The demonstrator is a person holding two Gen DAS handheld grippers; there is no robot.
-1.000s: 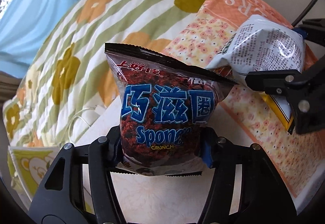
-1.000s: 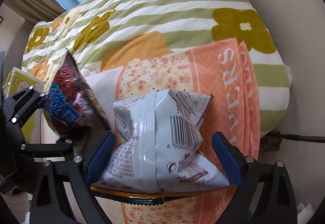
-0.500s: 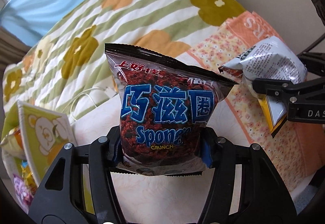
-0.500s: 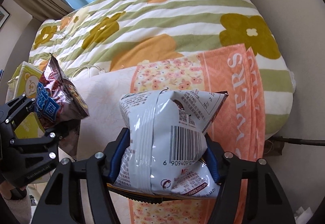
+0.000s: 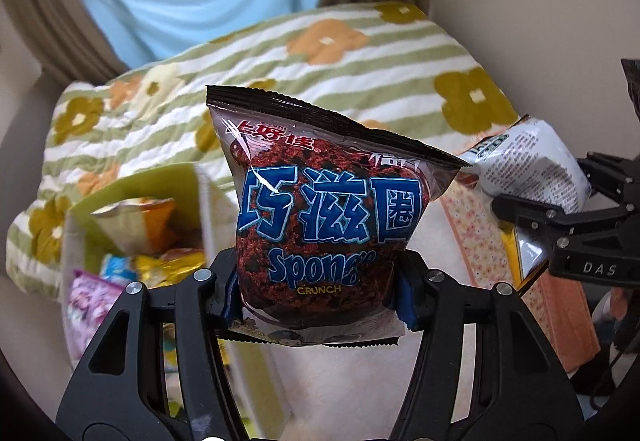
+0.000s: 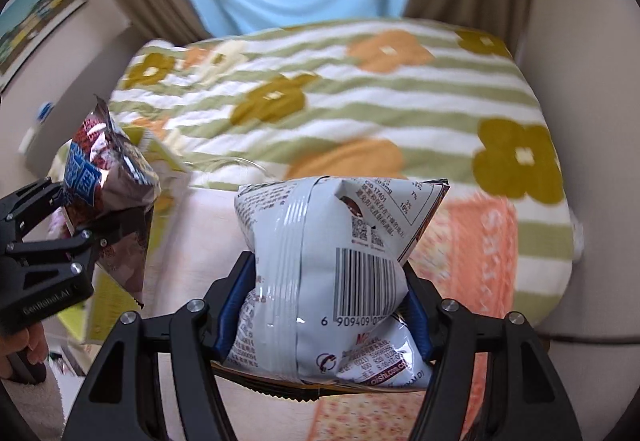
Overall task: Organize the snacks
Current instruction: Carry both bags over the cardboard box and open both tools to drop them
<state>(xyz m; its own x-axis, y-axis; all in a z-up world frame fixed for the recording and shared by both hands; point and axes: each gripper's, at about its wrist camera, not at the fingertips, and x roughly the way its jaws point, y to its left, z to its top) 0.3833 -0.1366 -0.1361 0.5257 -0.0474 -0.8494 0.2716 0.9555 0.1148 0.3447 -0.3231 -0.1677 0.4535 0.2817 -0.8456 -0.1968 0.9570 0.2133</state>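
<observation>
The snacks sit one in each of our grippers: the left gripper pinches a dark red bag low on its body, and the right gripper is clamped on the waist of a white bag. Against a second ago, the right jaws, which then stood wide beside the white bag, now press its sides in. Both bags hang higher above the bed, and a green box of other snack packs has come into sight at the lower left of the left view. That box stands at the bed's near left corner, open on top, just beside the red bag. The middle of the bed, with its striped flower quilt, lies free. A wall runs along the bed's right edge. Each bag stands upright, long axis vertical, top seam uppermost. The red bag shows its printed front, the white one its barcode back.
</observation>
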